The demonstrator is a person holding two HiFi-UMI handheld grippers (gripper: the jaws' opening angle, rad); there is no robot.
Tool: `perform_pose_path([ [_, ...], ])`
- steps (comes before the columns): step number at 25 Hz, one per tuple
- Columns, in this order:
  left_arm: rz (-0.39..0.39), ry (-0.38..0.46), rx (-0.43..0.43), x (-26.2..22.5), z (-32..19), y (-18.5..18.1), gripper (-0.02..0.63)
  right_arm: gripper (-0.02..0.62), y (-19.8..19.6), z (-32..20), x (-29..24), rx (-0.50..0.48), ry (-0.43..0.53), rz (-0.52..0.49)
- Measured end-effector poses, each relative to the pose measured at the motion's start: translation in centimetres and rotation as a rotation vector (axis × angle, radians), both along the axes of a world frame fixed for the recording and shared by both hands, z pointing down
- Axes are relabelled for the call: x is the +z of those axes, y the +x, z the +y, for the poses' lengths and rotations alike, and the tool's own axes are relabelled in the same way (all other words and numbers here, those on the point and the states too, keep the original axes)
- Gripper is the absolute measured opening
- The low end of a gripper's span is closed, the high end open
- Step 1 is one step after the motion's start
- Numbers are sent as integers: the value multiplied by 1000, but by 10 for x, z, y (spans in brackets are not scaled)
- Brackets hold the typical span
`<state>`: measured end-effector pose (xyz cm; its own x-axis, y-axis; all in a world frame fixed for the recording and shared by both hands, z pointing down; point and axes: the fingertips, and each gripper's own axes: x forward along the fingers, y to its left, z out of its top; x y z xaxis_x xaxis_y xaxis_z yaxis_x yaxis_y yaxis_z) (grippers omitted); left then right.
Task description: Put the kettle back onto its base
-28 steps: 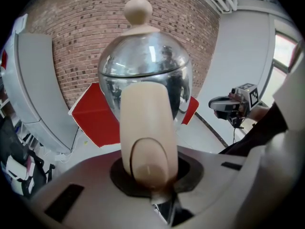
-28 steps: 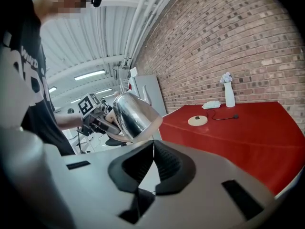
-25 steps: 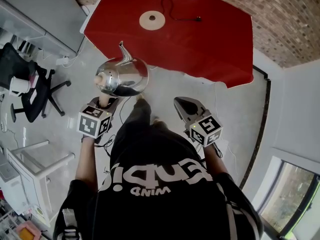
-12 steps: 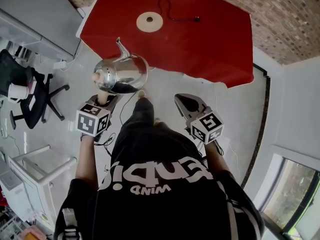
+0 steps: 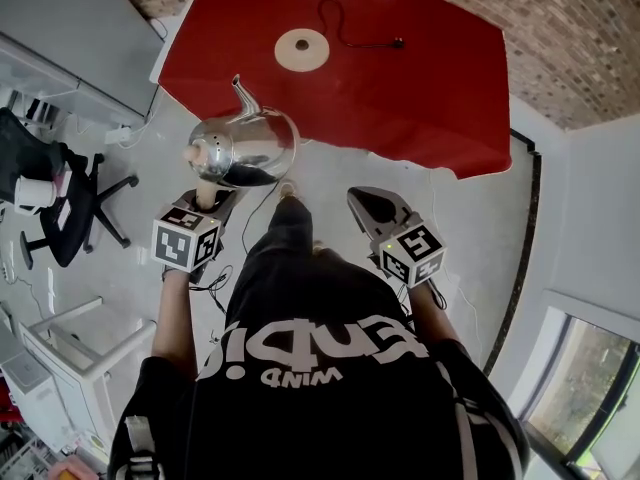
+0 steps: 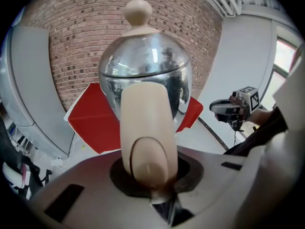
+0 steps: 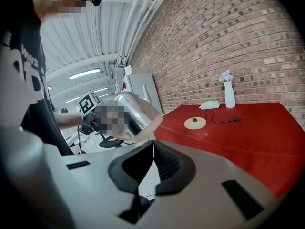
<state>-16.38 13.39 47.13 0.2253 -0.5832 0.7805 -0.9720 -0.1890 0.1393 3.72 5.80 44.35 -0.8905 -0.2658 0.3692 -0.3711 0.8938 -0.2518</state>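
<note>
**Kettle held in the air, short of the red tabletop**

At the far left of the head view, a black office chair (image 5: 62, 193) is standing on the pale floor (image 5: 130, 178). Just right of it, the left gripper (image 5: 212, 200) is holding the shiny steel kettle (image 5: 246, 148) up off the floor. Its fingers (image 6: 188, 168) are closing tightly round the cream handle (image 6: 144, 128), which is filling the space between them in the left gripper view. The kettle is sitting upright, with its round knob (image 6: 138, 11) on top and its thin spout (image 5: 243, 96) pointing towards the tabletop (image 5: 430, 88). It is hanging over the floor, just at the near left corner of the red cloth and not yet above it.

Further in on the tabletop, the round cream base (image 5: 302, 48) is lying flat, well apart from the kettle, and a dark cord (image 5: 350, 30) is trailing from it to the right. A white vase (image 7: 229, 94) and a white cloth (image 7: 210, 105) are sitting behind it against the brick wall (image 7: 228, 37).

To the right of the person's black shirt (image 5: 320, 368), the right gripper (image 5: 368, 206) is hovering over the floor at about the same level as the left one. Its fingers (image 7: 167, 163) are pressing together with nothing between them.
</note>
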Motion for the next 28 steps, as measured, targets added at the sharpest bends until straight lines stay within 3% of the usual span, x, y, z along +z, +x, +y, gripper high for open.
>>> perform_pose_path([
  [8, 1, -5, 4, 0, -23, -21, 54, 23, -25, -22, 0, -28, -1, 3],
  [28, 26, -23, 33, -4, -106, -50, 54, 23, -53, -110, -8, 13, -3, 21],
])
